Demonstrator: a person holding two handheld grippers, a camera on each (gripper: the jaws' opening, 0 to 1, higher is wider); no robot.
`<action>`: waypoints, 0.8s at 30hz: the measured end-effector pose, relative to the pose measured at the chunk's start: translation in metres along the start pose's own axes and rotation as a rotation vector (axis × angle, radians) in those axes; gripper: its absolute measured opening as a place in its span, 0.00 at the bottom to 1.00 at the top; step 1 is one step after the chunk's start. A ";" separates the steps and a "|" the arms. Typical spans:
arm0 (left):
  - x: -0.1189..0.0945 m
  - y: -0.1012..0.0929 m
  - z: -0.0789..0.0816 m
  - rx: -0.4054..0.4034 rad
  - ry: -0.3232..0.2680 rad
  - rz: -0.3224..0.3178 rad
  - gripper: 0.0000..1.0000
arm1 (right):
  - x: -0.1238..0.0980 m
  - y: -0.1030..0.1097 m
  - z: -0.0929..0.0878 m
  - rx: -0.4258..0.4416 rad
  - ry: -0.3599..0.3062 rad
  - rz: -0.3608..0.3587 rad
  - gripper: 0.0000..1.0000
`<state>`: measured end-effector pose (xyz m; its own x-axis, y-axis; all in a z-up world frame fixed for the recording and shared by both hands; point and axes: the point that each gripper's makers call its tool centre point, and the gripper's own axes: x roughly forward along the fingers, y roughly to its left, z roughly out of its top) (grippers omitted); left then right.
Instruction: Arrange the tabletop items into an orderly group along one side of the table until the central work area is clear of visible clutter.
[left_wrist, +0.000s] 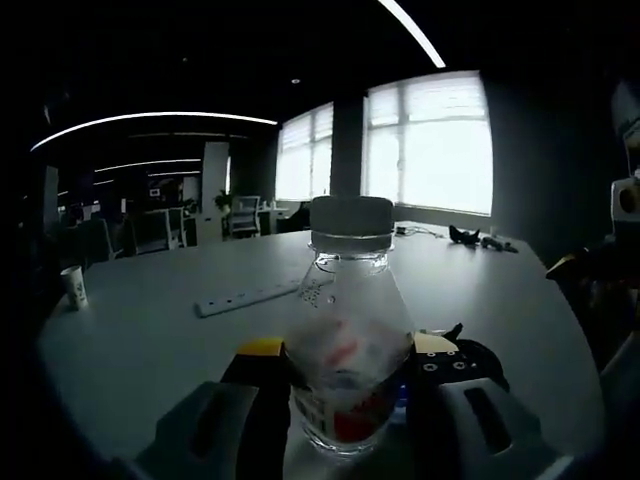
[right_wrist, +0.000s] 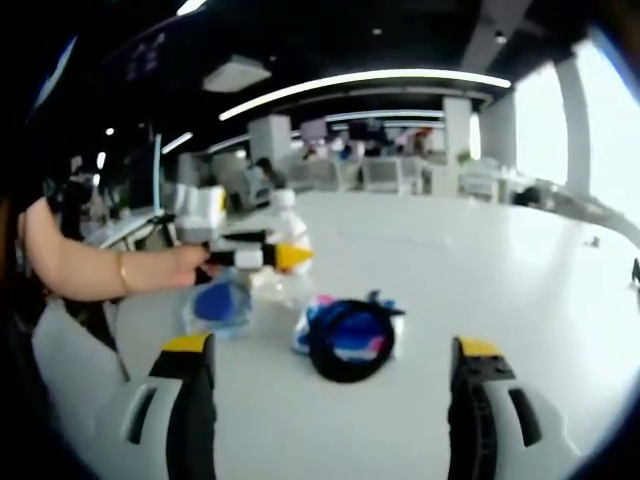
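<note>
Between left tool (left_wrist: 345, 385) jaws, bottle (left_wrist: 345, 330) clamped

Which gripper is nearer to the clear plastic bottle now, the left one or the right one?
Left. The left gripper has its jaws on both sides of the clear plastic bottle, seemingly gripping it. The right gripper is open, apart from it, with a black coiled cable ahead.
</note>
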<state>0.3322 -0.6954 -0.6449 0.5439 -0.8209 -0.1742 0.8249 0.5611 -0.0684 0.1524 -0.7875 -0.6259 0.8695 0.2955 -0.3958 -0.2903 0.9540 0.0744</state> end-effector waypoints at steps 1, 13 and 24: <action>0.000 -0.001 0.001 -0.008 0.001 -0.012 0.42 | 0.000 0.000 0.000 -0.002 0.002 0.001 0.95; -0.016 -0.001 0.042 0.038 -0.024 -0.078 0.42 | 0.005 0.004 0.002 -0.008 0.001 0.014 0.95; -0.041 0.020 0.073 0.054 -0.051 -0.087 0.42 | 0.010 0.013 0.002 -0.008 0.004 0.044 0.94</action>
<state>0.3380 -0.6585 -0.5678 0.4760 -0.8713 -0.1198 0.8756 0.4822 -0.0278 0.1581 -0.7717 -0.6267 0.8541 0.3374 -0.3958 -0.3317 0.9395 0.0850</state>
